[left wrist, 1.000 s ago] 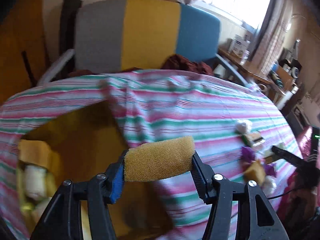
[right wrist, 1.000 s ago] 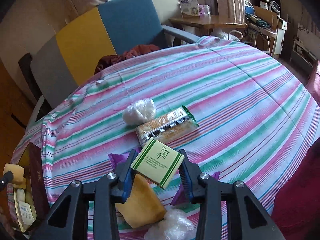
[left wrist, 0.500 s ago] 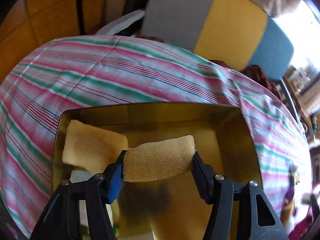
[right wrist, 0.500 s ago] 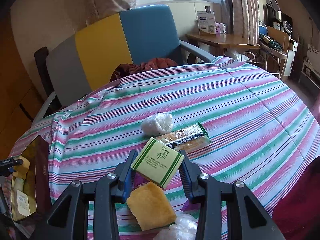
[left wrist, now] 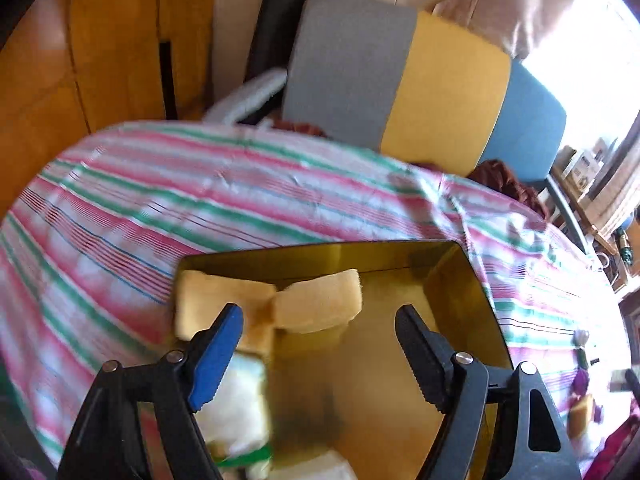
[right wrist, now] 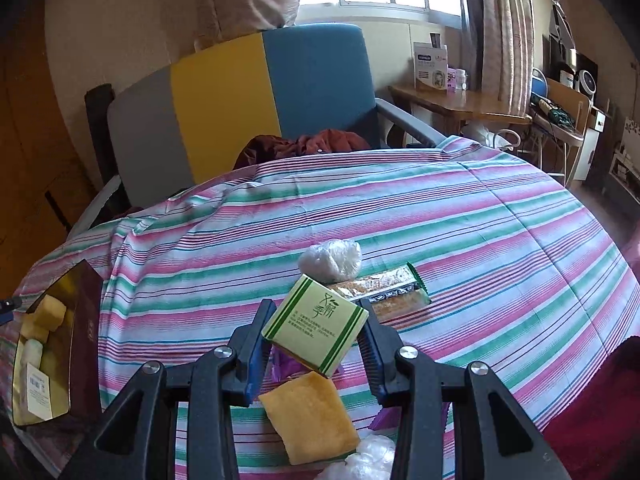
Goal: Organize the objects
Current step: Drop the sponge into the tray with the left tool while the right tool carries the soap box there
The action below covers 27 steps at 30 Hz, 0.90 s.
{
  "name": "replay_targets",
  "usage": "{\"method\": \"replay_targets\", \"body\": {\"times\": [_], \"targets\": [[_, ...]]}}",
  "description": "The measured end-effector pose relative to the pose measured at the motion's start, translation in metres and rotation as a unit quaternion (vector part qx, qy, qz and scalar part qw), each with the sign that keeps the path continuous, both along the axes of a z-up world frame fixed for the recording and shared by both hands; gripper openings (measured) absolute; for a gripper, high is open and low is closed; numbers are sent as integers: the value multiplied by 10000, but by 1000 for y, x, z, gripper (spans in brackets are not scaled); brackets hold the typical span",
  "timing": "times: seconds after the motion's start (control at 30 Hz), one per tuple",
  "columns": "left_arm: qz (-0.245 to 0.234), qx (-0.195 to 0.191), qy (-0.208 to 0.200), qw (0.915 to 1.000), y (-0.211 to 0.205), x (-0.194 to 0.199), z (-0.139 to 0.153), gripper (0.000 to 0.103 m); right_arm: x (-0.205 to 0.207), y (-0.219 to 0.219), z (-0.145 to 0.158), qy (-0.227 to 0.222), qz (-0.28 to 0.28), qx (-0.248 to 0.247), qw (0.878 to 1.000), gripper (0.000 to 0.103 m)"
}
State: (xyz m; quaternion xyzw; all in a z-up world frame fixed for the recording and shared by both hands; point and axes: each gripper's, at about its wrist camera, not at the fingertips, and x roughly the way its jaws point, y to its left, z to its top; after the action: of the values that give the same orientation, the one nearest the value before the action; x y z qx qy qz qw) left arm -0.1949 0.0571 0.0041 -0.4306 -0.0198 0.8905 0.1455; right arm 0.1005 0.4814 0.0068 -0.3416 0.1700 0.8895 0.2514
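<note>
My left gripper (left wrist: 319, 330) is open and empty over a gold-lined box (left wrist: 460, 296) on the striped tablecloth. Two yellow sponges (left wrist: 320, 304) lie at the box's far end, with white packets (left wrist: 236, 404) nearer me. The box (right wrist: 86, 320) also shows at the left of the right wrist view. My right gripper (right wrist: 316, 330) is shut on a small green-striped box (right wrist: 316, 322), held above the table. Below it lie a yellow sponge (right wrist: 314, 416), a purple wrapper (right wrist: 286, 364) and clear plastic bags (right wrist: 360, 460).
A wrapped white ball (right wrist: 331, 260) and a snack bar in foil (right wrist: 384, 294) lie mid-table. A grey, yellow and blue armchair (right wrist: 240, 108) with a dark red cloth (right wrist: 304, 144) stands behind the table. A wooden side table (right wrist: 460, 104) is at the back right.
My left gripper has opened and let the yellow sponge drop into the gold box beside the other sponge. My right gripper has kept hold of the green box and drawn back slightly.
</note>
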Motion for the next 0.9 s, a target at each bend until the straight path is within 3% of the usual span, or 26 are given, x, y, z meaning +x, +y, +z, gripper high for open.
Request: {"method": "replay_targets", "body": {"times": [0.17,0.3,0.4,0.63,0.9], "targets": [[260,127,354,9990,-52,40,16,81,-12,-25,13,1,313,43,9995,40],[387,85,447,9982,-84,69,11,81,-43,-70,26,77,1019,-295,9943,40],[540,163,327,9979,-105,86,0,81,-78,-116,32,-16,1706,-552,9838,40],[672,265,104,9973,-126,112,-19,81,-172,-228,20,-575,3004,-1092,9458,40],[805,375,59,9960,-137,120,-30,81,-252,-324,-29,-1407,3390,-1229,9221,41]]}}
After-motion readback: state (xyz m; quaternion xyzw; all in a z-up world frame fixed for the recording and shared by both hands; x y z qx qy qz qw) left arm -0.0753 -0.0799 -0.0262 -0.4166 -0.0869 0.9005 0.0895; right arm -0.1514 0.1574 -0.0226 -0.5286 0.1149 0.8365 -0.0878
